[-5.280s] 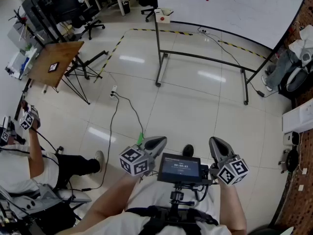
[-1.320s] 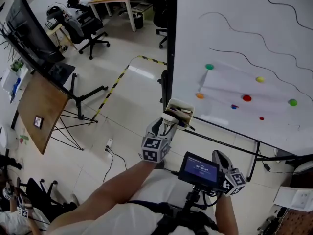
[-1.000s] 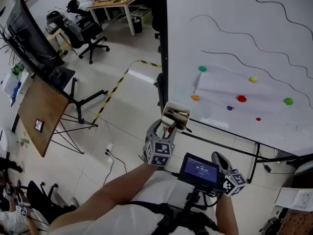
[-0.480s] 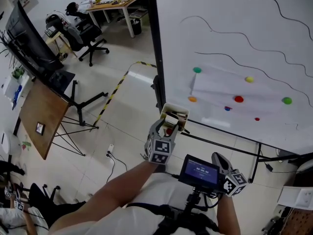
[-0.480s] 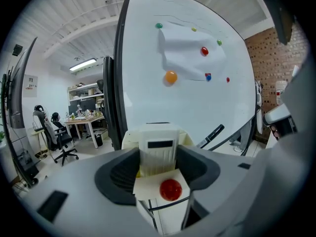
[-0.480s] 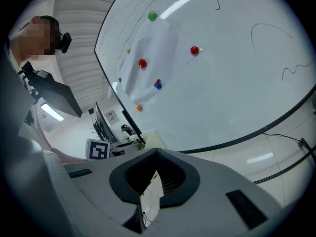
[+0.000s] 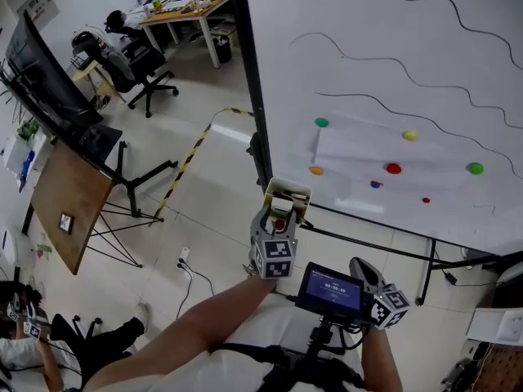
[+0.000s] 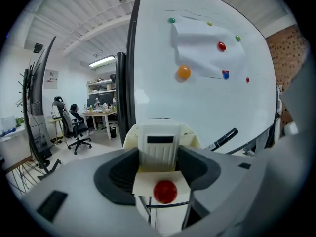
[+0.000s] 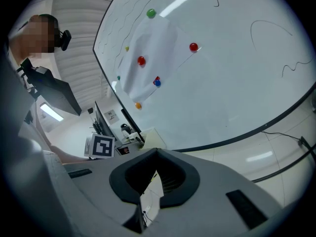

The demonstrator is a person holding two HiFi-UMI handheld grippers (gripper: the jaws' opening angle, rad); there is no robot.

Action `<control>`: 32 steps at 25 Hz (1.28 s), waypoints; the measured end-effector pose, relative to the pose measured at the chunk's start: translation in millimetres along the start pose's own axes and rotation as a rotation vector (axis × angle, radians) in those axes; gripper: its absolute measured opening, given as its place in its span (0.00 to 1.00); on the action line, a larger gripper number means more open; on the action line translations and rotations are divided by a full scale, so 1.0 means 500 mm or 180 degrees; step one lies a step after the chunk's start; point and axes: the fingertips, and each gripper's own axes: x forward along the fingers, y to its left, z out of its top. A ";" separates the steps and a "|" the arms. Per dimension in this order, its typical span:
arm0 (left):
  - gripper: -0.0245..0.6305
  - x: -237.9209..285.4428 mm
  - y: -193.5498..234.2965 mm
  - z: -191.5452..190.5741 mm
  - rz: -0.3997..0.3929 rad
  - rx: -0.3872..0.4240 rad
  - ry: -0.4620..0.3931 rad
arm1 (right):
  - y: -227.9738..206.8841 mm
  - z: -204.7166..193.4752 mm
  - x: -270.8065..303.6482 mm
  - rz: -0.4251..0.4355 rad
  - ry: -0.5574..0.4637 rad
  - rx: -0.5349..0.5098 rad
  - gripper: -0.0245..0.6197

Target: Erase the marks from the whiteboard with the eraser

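The whiteboard fills the right side of the head view, with black wavy marks and a paper sheet pinned under coloured magnets. A cream tray hangs at its lower left corner and holds a white eraser and a black marker. My left gripper is at the tray. It stands open, its jaws close on either side of the eraser, with a red dot on a card just below. My right gripper is shut and empty, low by my waist.
The board's black post runs beside the tray. To the left are a tilted wooden table, dark screens and an office chair. Yellow-black tape crosses the floor. A seated person is at lower left.
I have come from across the room up to the board. My left gripper rose to the tray and now straddles the eraser. The right gripper stayed low.
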 end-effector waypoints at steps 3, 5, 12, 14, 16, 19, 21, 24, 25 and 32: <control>0.46 0.002 -0.005 0.005 -0.0103 -0.0056 -0.0039 | -0.001 0.000 0.000 0.0001 0.0002 -0.0004 0.05; 0.45 -0.007 -0.007 0.013 -0.0255 -0.0110 -0.0094 | -0.002 0.001 -0.003 -0.0007 0.0002 -0.0003 0.05; 0.45 -0.099 0.044 0.108 -0.0501 -0.0068 -0.0666 | 0.010 0.041 -0.007 -0.0030 -0.0128 0.0037 0.05; 0.45 -0.123 0.049 0.131 -0.0620 -0.0044 -0.0786 | 0.019 0.054 -0.005 -0.0040 -0.0174 -0.0006 0.05; 0.45 -0.142 0.051 0.152 -0.0776 -0.0083 -0.0892 | 0.030 0.067 -0.003 -0.0047 -0.0223 -0.0051 0.05; 0.45 -0.168 0.045 0.187 -0.1052 -0.0154 -0.1078 | 0.046 0.084 -0.004 -0.0077 -0.0291 -0.0103 0.05; 0.45 -0.183 0.038 0.212 -0.1218 -0.0128 -0.1206 | 0.057 0.094 -0.007 -0.0115 -0.0343 -0.0132 0.05; 0.45 -0.207 0.036 0.255 -0.1420 -0.0034 -0.1390 | 0.071 0.106 -0.012 -0.0194 -0.0438 -0.0159 0.05; 0.45 -0.213 0.041 0.267 -0.1475 -0.0002 -0.1447 | 0.076 0.109 -0.013 -0.0222 -0.0474 -0.0167 0.05; 0.45 -0.255 0.076 0.326 -0.1934 -0.0127 -0.1576 | 0.114 0.139 -0.018 -0.0449 -0.0763 -0.0301 0.05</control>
